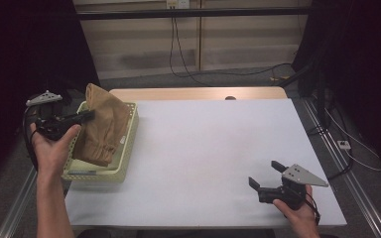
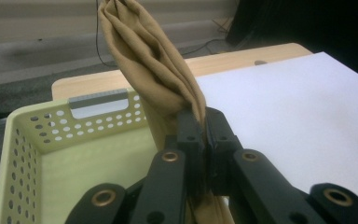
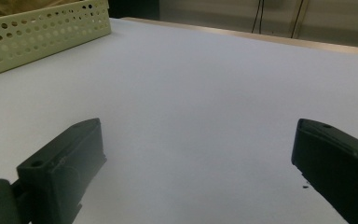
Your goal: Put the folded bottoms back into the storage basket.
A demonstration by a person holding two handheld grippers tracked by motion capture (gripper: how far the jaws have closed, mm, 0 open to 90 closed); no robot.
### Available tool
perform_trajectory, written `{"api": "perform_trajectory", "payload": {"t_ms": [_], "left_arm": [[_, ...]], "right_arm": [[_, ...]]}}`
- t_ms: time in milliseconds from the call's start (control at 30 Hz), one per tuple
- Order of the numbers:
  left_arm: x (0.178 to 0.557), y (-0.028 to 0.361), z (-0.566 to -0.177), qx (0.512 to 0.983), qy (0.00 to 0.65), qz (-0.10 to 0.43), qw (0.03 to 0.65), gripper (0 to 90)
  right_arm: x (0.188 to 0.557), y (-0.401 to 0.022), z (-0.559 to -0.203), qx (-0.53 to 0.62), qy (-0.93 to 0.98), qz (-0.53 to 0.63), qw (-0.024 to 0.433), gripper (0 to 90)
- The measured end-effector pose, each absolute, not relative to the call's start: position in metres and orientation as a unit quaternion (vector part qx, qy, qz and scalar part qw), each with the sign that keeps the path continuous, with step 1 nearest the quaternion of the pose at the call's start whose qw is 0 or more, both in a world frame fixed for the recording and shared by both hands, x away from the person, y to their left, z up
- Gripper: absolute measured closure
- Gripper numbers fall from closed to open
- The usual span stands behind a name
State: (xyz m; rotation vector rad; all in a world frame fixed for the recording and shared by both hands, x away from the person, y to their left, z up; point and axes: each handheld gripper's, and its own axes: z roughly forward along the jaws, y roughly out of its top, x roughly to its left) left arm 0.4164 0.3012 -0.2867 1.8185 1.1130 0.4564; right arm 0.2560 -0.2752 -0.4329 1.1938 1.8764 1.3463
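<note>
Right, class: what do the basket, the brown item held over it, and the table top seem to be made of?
Basket: looks like moulded plastic, pale yellow-green and matt, with stiff walls pierced by even rows of round holes.

Brown item: woven cloth, tan and matt; it hangs in soft folds where the left gripper pinches it.

Table top: a smooth, matt white sheet, perhaps paper or laminate, over a wood-look edge.

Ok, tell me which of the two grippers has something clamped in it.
The left gripper, over the pale yellow basket: its jaws are shut on the tan cloth. The right gripper hangs open above the bare white tabletop.
</note>
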Motion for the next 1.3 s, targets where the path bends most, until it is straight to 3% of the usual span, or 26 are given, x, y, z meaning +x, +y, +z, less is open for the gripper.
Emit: {"api": "perform_trajectory", "payload": {"t_ms": [1300], "left_arm": [[0.437, 0.277, -0.313, 0.766, 0.454, 0.16, 0.426, 86.7]], "right_arm": [[0.257, -0.274, -0.434, 0.441, 0.698, 0.497, 0.267, 2.4]]}}
